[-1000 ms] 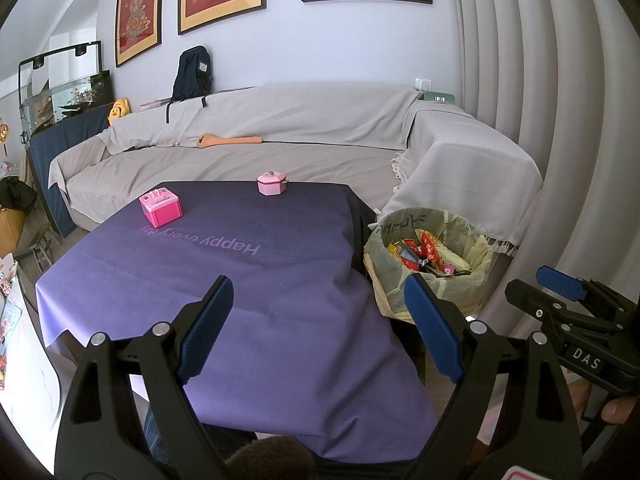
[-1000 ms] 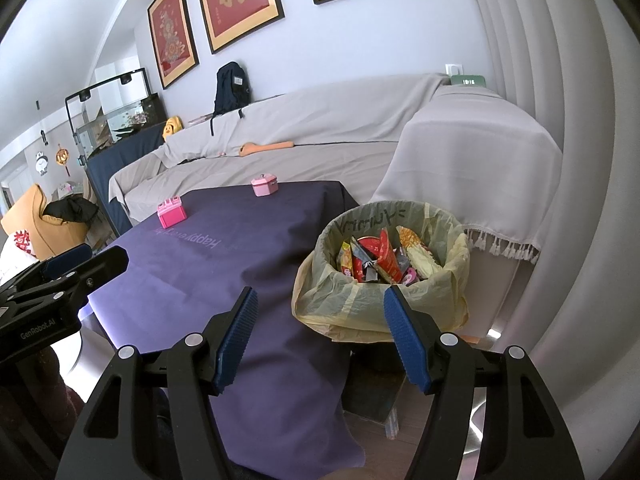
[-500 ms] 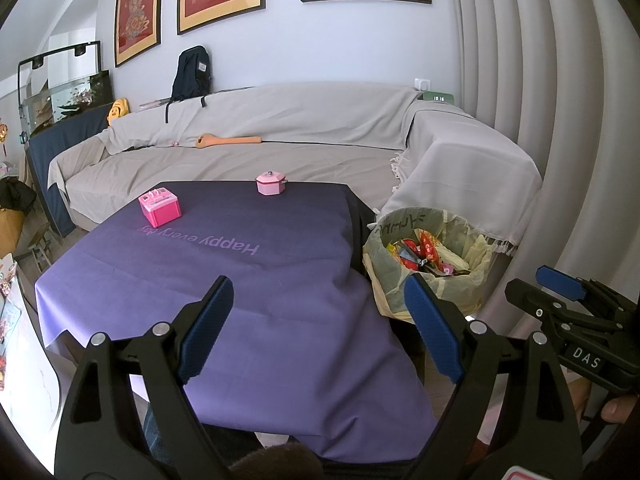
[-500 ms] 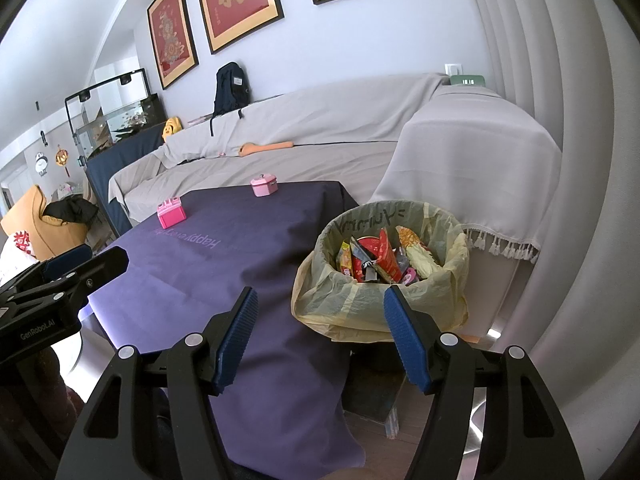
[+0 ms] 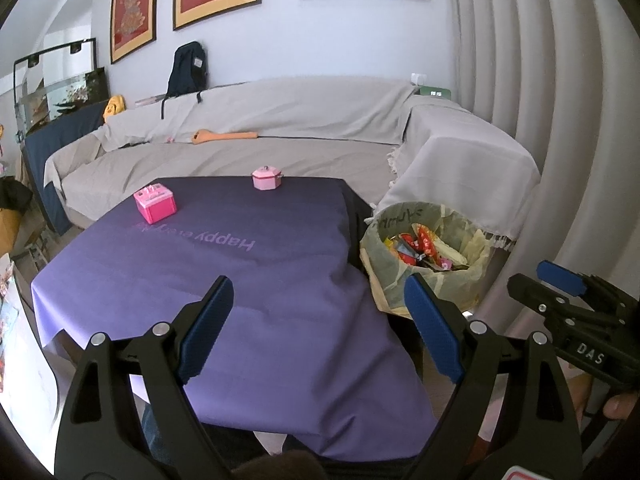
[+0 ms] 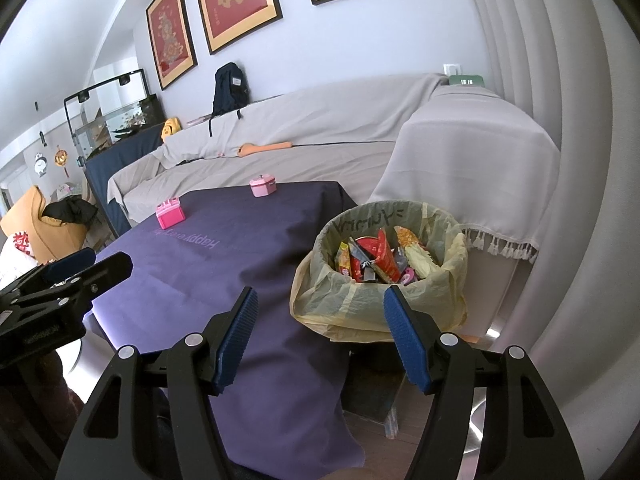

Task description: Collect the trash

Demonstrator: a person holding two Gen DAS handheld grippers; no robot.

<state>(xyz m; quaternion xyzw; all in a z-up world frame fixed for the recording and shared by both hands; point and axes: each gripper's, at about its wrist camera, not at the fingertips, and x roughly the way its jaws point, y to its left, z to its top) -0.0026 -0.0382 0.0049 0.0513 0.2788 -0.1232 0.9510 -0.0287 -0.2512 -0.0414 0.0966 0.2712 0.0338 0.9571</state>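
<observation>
Both tongs idle, nothing in either. Left gripper (image 5: 318, 330), bottom centre of its view: jaws spread wide over bare purple cloth. Right gripper (image 6: 320, 336), bottom centre of its own view: jaws also apart, a bit narrower, framing the near edge of the bin.

Purple tablecloth (image 5: 256, 280) fills the lower middle. No loose trash on it that I can see.

Trash bin (image 6: 380, 264) sits just off the table's right corner, centre-right in the right view. It's lined with a yellowish-green bag (image 6: 332, 296) folded over the rim. The wrappers (image 6: 372, 258) are already inside it: red, yellow and silver snack packs, piled near the top.

Handling guess: wrappers are light, crinkly and slippery film, so pinch a flat edge, not the bulge. Bag is thin, soft plastic and tears easily. If it's to be lifted out, take the folded-over rim, ideally on two opposite sides.

Further back on the cloth: magenta box (image 5: 155, 206) centre-left, pale pink pot-shaped box (image 5: 267, 178) at the far edge. They look like toys, not trash.

Writing: "Happy every…" printed on the cloth, upside down from here. "DAS" on the right gripper's body at the right edge of the left view. Dark lettering on the bag's far inner side is unreadable.

Beyond: grey-covered sofa (image 5: 260, 160), red framed prints (image 6: 236, 0) on the wall.
</observation>
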